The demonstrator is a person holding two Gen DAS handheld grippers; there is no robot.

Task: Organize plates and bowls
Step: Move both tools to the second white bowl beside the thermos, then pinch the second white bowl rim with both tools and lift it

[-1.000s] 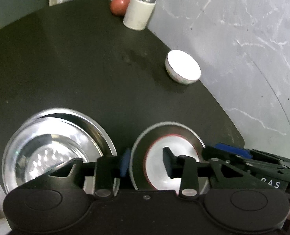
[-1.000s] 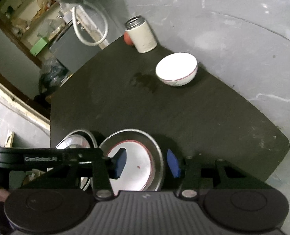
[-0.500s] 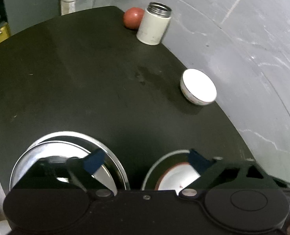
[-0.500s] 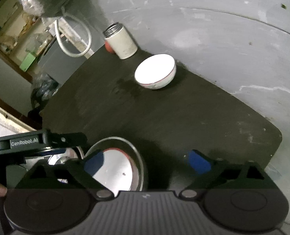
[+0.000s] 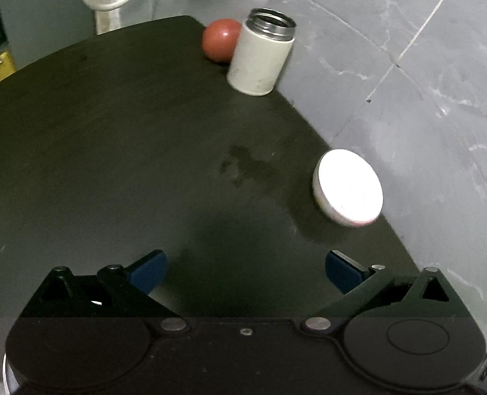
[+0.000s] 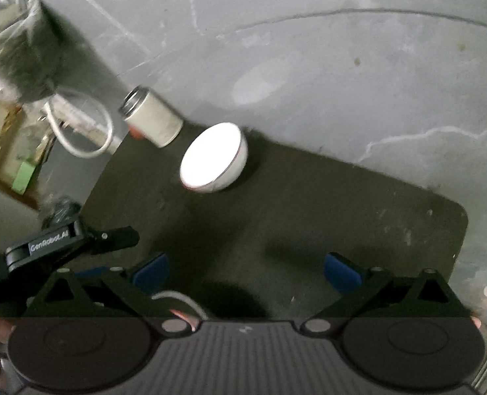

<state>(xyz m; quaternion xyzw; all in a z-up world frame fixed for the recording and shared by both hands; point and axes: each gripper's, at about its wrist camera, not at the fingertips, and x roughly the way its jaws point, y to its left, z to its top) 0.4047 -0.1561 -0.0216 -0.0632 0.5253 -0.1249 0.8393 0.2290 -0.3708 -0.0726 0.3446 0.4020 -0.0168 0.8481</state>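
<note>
— Dark table [image 5: 111,164] on grey floor; what's on it?
— White bowl [image 5: 347,188] near the right edge, well ahead of both grippers. Can [image 5: 259,61] and red ball [image 5: 218,44] at the far corner.
— Grippers?
— Left gripper [image 5: 245,271] and right gripper [image 6: 246,271] both gape wide, empty, touching nothing.

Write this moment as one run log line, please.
left gripper: open, empty | right gripper: open, empty | white bowl: on dark table, near far edge, untouched | cream canister: upright, by red ball
</note>
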